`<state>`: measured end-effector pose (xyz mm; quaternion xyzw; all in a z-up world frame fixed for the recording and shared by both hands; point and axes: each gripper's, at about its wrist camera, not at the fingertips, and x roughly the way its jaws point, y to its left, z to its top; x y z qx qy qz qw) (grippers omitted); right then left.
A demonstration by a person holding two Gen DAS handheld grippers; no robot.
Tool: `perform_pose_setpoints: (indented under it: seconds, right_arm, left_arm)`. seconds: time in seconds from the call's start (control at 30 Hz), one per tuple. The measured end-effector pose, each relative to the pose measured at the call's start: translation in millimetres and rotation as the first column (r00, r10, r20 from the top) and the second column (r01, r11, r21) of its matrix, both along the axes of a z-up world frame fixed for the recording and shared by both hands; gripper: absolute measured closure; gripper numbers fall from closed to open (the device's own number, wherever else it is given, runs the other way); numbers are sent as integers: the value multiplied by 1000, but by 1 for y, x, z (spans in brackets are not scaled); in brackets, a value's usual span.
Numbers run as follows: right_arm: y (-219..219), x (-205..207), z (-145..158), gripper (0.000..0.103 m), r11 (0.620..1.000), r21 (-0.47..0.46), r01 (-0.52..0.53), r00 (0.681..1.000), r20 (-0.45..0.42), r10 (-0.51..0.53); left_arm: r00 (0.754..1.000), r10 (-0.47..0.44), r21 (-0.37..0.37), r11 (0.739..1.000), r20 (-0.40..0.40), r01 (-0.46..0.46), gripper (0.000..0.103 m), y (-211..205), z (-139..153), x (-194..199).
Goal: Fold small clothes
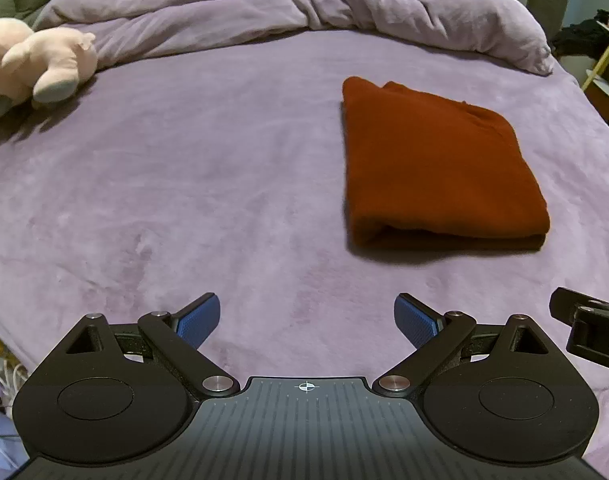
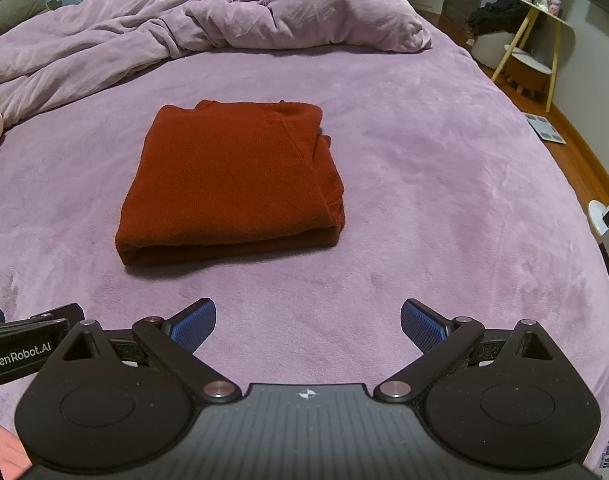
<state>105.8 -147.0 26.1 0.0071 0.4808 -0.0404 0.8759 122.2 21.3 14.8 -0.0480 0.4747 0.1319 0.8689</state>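
The sweater (image 2: 228,180) lies folded into a neat rust-red rectangle on the bed (image 2: 444,208), flat on the purple cover. Beyond it a duvet (image 2: 208,28) is bunched up. A plush toy (image 1: 32,64) sits far left of the sweater. Both grippers hover short of it, apart from the cloth: left gripper (image 1: 306,320) spread wide and empty, right gripper (image 2: 307,322) likewise.

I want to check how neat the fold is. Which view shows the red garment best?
The right wrist view: the red garment lies near the centre, with its folded front edge and layered right side both visible. The left wrist view shows the same garment off to the right, more distorted, with only its top and front edge.
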Motion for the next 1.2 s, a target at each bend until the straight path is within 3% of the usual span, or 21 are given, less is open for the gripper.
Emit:
perform_pose_setpoints:
  seconds: [1.2]
  right_arm:
    - [0,-1,3,4,1000,-5,-13,1000,0,13]
  left_arm:
    - [1000,-28,-48,998,5,28,6,-3,2,-1]
